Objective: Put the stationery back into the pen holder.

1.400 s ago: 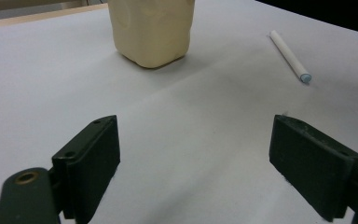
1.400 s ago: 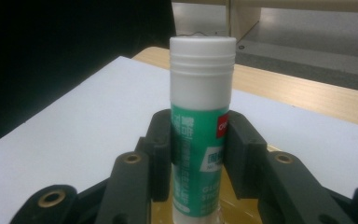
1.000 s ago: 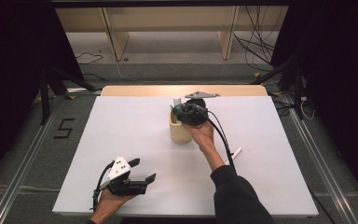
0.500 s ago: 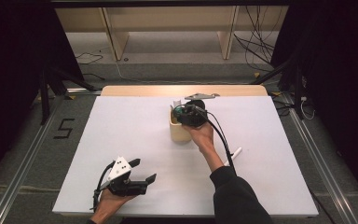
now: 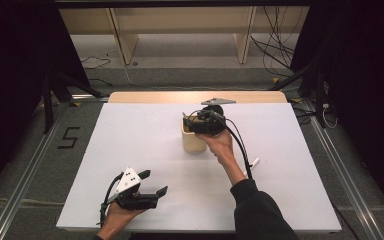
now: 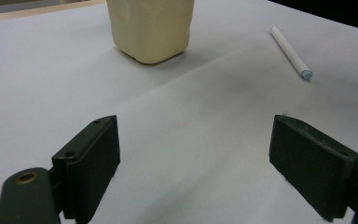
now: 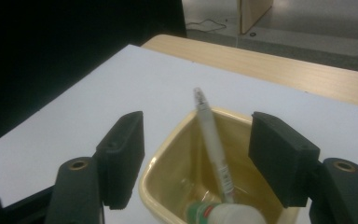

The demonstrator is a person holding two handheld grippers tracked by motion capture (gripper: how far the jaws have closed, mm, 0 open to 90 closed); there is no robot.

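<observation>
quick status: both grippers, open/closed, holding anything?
Left gripper: open, fingers wide apart, holding nothing, low over the table.
Right gripper: open above the yellow cup, a pen standing in it ungripped.

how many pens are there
2. One pen stands tilted inside the cream cup, between the open right gripper jaws. The other pen lies flat on the white table beside the cup. More may be hidden inside the cup.

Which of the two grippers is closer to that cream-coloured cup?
The right. The right gripper hangs just above the cup, jaws open over its rim, a pen standing inside. The left gripper rests near the table's front edge, well apart from it.
</observation>
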